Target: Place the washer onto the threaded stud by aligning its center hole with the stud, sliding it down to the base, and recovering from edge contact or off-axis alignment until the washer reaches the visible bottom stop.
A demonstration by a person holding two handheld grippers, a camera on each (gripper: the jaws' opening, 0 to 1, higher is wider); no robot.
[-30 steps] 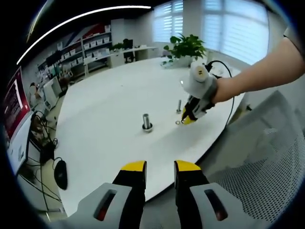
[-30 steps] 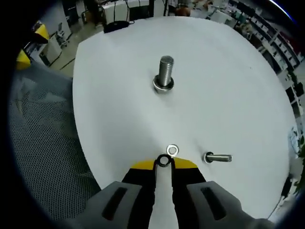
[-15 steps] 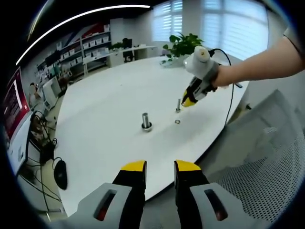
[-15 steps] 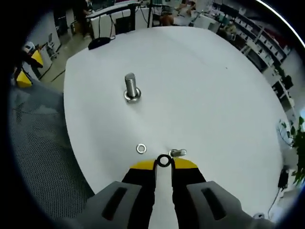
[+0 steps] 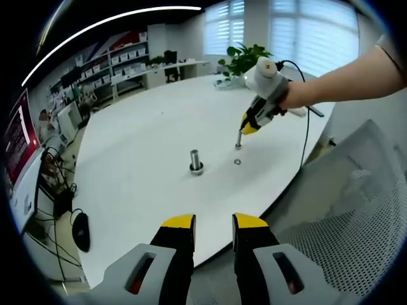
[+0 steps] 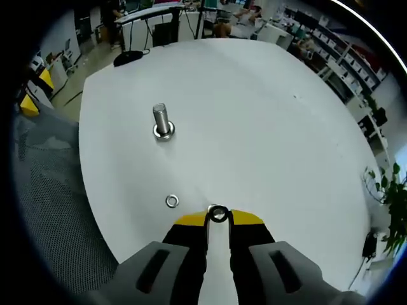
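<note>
Right gripper (image 6: 218, 219) pinches dark washer (image 6: 218, 214) at jaw tips, above thin stud (image 5: 238, 140). Left gripper (image 5: 213, 223) parted, empty, off table (image 6: 267, 127).

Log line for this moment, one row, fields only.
right gripper: shut on washer, above small stud | left gripper: open, idle | spare washer: on table | large stud: upright

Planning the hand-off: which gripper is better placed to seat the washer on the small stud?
Right gripper: it grips a washer directly above the small stud. Left gripper hangs open off the table.
</note>
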